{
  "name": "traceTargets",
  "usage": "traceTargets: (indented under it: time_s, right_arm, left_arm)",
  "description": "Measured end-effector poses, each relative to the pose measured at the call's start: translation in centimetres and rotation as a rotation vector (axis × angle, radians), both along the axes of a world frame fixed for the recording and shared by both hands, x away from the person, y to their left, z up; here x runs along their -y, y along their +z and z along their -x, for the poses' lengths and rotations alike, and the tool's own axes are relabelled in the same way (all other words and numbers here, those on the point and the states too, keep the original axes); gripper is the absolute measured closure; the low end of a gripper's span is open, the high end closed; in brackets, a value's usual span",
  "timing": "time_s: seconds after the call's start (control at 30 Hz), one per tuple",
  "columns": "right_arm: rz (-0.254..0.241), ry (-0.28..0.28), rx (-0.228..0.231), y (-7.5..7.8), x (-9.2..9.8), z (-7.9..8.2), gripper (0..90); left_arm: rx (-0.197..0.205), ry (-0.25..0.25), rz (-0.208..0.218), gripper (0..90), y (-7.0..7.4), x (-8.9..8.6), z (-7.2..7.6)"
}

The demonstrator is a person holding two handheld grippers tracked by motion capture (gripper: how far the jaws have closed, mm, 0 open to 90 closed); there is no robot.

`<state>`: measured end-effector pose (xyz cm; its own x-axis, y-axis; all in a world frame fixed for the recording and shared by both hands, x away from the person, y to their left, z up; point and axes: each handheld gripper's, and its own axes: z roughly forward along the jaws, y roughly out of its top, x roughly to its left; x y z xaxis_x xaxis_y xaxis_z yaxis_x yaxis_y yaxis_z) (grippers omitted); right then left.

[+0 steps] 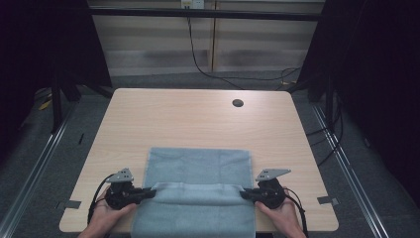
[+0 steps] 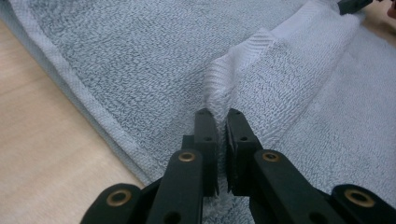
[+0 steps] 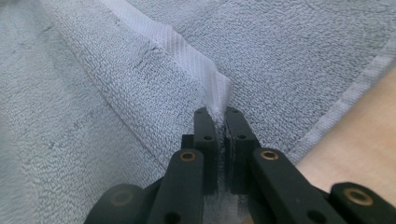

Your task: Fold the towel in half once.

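A light blue-grey towel (image 1: 198, 168) lies on the near half of the wooden table (image 1: 198, 119), its front part hanging over the near edge. A raised fold runs across it from side to side. My left gripper (image 1: 152, 191) is shut on the fold's left end, and in the left gripper view the towel (image 2: 140, 60) bunches up between the black jaws of that gripper (image 2: 217, 114). My right gripper (image 1: 243, 194) is shut on the fold's right end, pinching the white hem of the towel (image 3: 140, 70) between its tips (image 3: 216, 112). A hand holds each gripper at the table's near edge.
A round cable hole (image 1: 237, 103) sits in the far right part of the table. Bare wood lies beyond the towel and in narrow strips at both sides. Black cables (image 1: 198, 59) trail across the floor behind the table. Metal rails (image 1: 44, 153) run along the floor at both sides.
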<state>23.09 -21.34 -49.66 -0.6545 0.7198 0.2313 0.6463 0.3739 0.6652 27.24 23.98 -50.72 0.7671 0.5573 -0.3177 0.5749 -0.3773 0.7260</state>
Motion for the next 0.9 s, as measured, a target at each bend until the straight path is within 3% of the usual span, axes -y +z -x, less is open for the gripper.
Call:
traceTargets:
  time_s: [0.17,0.3,0.47,0.6,0.73,0.87,0.9]
  right_arm:
    - [0.025,-0.043,0.019,0.0,0.3,-2.7,86.3]
    - [0.032,-0.08,0.016,0.0,0.5,-5.6,86.3]
    - [0.026,-0.133,0.034,-0.3,0.9,-8.7,86.3]
    - [0.031,-0.161,0.039,-0.4,1.0,-11.1,86.3]
    - [0.038,-0.182,0.033,-0.4,1.1,-13.6,86.3]
    - [0.029,-0.198,0.028,-0.5,1.3,-15.6,86.3]
    - [0.026,-0.203,0.024,-0.5,1.4,-16.0,86.3]
  left_arm:
    - [-0.009,0.02,0.007,85.1,-0.1,0.6,-3.0]
    - [0.018,0.05,-0.023,85.1,-0.1,1.6,-5.6]
    - [0.024,0.1,-0.01,85.2,-0.4,2.4,-9.0]
    - [0.036,0.122,-0.029,85.2,-0.3,2.9,-10.8]
    - [0.017,0.156,-0.01,85.2,-0.4,3.1,-12.7]
    - [0.029,0.17,-0.036,85.2,-0.3,3.6,-14.5]
    - [0.021,0.185,-0.021,85.1,-0.4,3.8,-14.8]
